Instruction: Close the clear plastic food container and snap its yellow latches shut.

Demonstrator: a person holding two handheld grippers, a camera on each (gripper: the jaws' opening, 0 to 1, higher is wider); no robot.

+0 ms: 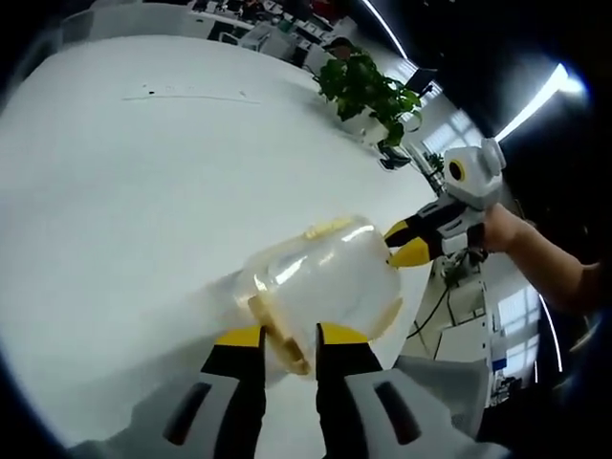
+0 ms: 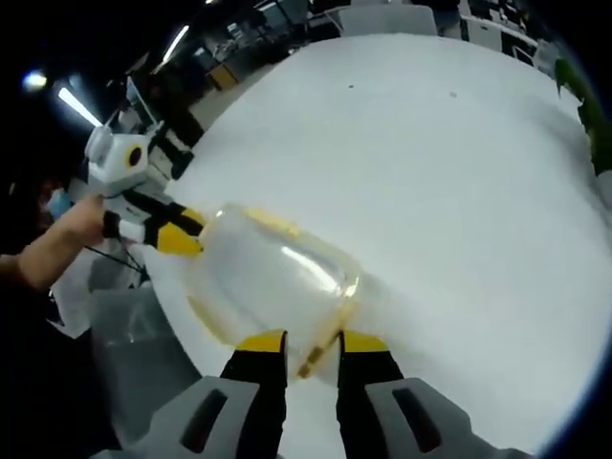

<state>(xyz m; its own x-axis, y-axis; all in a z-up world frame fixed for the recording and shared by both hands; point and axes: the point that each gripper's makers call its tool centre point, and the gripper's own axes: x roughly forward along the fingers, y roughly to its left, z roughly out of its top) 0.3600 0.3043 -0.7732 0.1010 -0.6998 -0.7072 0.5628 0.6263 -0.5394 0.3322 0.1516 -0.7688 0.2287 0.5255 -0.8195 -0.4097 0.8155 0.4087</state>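
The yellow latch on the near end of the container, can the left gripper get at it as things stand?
Probably yes. The left gripper already has its jaws on either side of that yellow latch on the container, with nothing between them.

Large white worktop (image 1: 143,201), round-edged, matte. Potted green plant (image 1: 368,91) at far edge. Beyond: open office with desks (image 1: 239,19) and chairs, dim. Long ceiling light strips (image 1: 535,100), bright against dark ceiling. Windows (image 1: 459,129) behind plant. Cables (image 1: 430,311) below worktop edge.

white table (image 1: 143,191), clear container (image 1: 325,277) resting on it
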